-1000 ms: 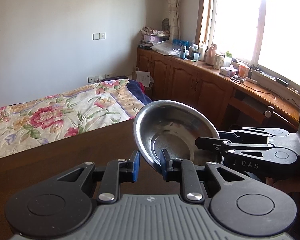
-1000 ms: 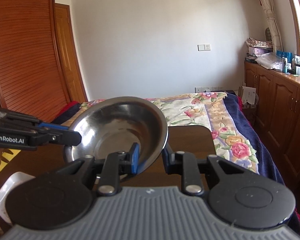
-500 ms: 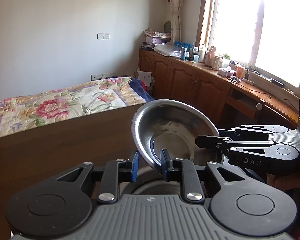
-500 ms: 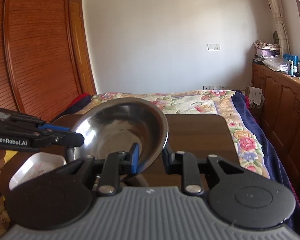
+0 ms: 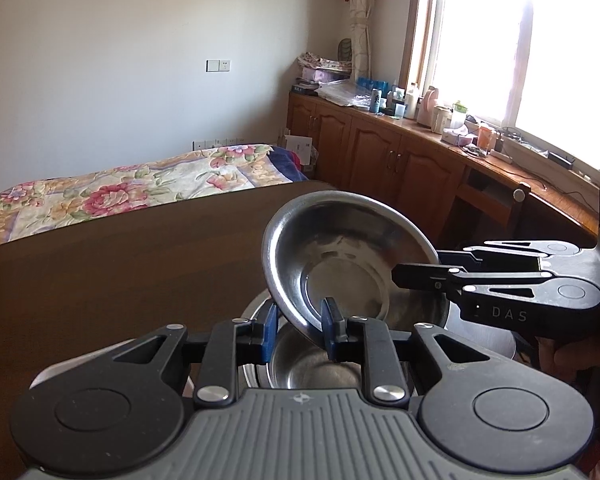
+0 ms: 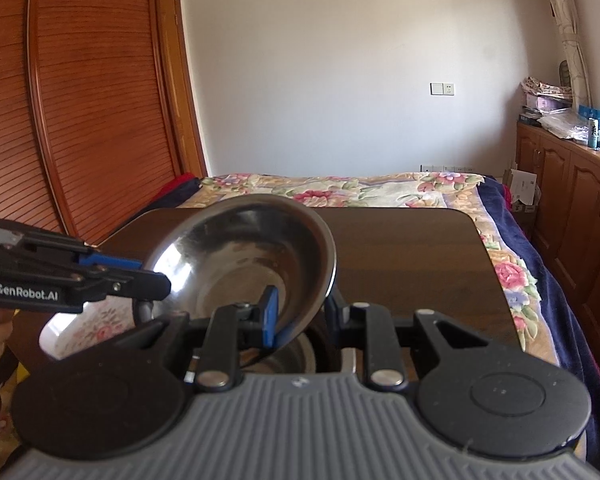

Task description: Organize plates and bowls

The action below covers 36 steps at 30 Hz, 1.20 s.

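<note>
Both my tongs, left (image 5: 296, 330) and right (image 6: 300, 316), are clamped on opposite rims of one steel bowl (image 5: 340, 264), tilted just above a second bowl (image 5: 312, 364) on the table (image 5: 120, 272); nesting not yet done, tray (image 6: 88, 326) beside it untouched

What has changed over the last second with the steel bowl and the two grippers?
Both grippers have carried the steel bowl down toward the table; a second metal bowl on it now shows directly beneath, and the floral tray has come into view. Unchanged: the left gripper and right gripper stay clamped on opposite sides of the rim, bowl tilted.
</note>
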Tool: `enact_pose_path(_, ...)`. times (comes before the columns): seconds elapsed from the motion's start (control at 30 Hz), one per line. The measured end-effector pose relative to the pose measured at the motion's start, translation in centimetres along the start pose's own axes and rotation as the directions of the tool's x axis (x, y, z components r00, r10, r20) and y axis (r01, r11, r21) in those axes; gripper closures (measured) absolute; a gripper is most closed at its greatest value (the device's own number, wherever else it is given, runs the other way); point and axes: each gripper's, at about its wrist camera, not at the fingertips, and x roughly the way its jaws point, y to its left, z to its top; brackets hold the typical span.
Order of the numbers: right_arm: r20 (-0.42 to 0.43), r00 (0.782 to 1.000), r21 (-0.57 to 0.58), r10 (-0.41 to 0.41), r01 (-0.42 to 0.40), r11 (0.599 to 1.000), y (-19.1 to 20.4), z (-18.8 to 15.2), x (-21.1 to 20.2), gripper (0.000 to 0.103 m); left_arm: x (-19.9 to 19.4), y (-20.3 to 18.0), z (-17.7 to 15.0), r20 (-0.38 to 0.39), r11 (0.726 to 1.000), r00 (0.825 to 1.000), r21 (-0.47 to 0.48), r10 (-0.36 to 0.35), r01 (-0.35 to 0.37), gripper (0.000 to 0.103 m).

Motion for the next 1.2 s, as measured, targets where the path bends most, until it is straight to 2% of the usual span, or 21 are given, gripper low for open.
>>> enact_pose_path(0.43,-0.016,1.0,-0.011,0.004,-0.005,1.0,1.3,-1.6,-0.3,0.076,-0.1,0.3,-1.6,-0.009,1.0,1.0,0.002,0.003,-0.003,0.078)
enact_pose_path(0.77,-0.049,0.999,-0.061,-0.018,0.015,0.998,2.3,-2.6,-0.3,0.076,0.9,0.4,-3.1,-0.036,1.0,0.999,-0.015,0.0,-0.001,0.077)
enact_pose_path(1.2,-0.063,0.997,-0.112,-0.047,0.04,0.993,2.7,-2.9,0.0,0.075,1.4,-0.3,-3.8,-0.046,1.0,0.999,0.009,0.018,-0.017,0.076)
